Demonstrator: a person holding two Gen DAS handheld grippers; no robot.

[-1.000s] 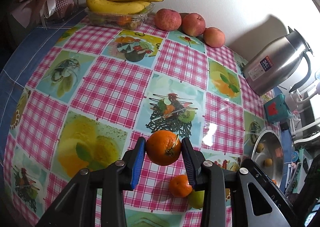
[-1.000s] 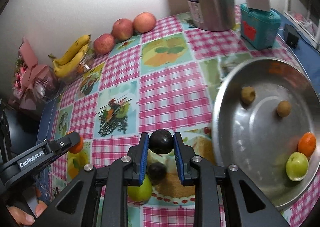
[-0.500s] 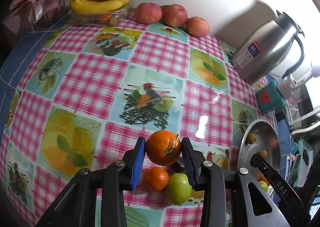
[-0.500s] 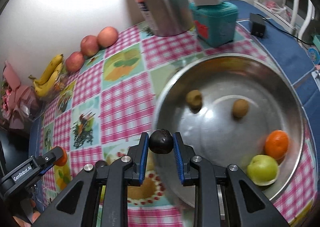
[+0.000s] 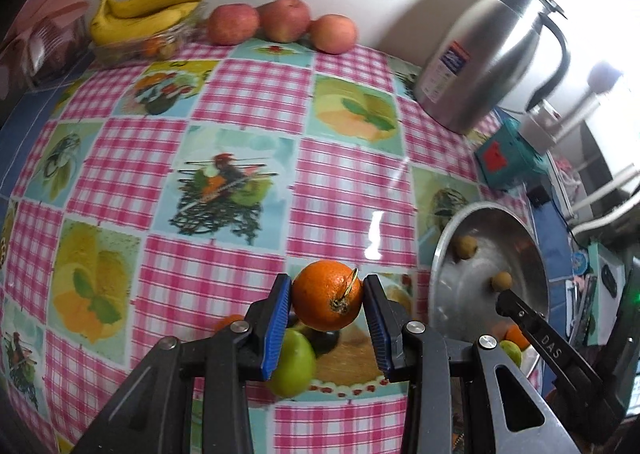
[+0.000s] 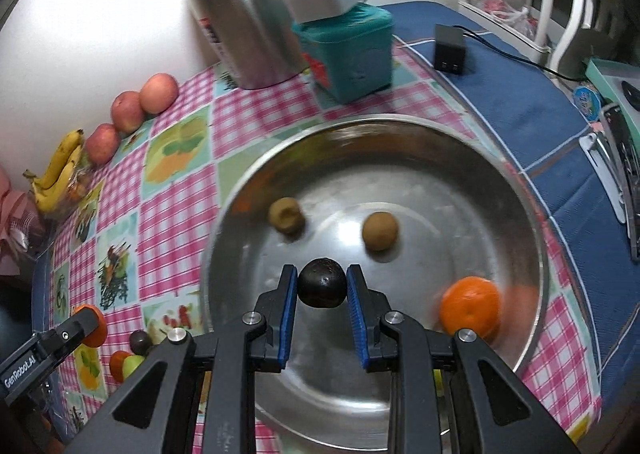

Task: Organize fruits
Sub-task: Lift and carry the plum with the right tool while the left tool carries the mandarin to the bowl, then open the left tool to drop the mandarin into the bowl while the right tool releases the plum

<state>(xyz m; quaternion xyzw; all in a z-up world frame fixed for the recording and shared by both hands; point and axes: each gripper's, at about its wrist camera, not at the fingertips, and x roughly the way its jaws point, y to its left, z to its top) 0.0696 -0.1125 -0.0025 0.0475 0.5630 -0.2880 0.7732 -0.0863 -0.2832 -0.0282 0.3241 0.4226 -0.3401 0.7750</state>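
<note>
Below my right gripper (image 6: 322, 288) lay the metal bowl (image 6: 532, 238), the biggest thing in play, already holding two brown fruits (image 6: 380, 231), an orange (image 6: 470, 307) off to that gripper's right, and a green fruit mostly hidden behind the gripper. Beyond the bowl stood the steel jug (image 6: 240, 18) and a teal box (image 6: 352, 50), both clear of my path.

My right gripper was clamped tight on a dark plum (image 6: 322, 288) hanging over the bowl's middle. I judged it best to lower it close to the bare metal before releasing, so it would not roll into the others.

My left gripper (image 5: 327, 308) pinched a second orange (image 5: 327, 300) above the checked cloth (image 5: 240, 94), the bowl to its right. A green fruit (image 5: 294, 364) and another dark plum (image 5: 324, 339) waited beneath it.
</note>
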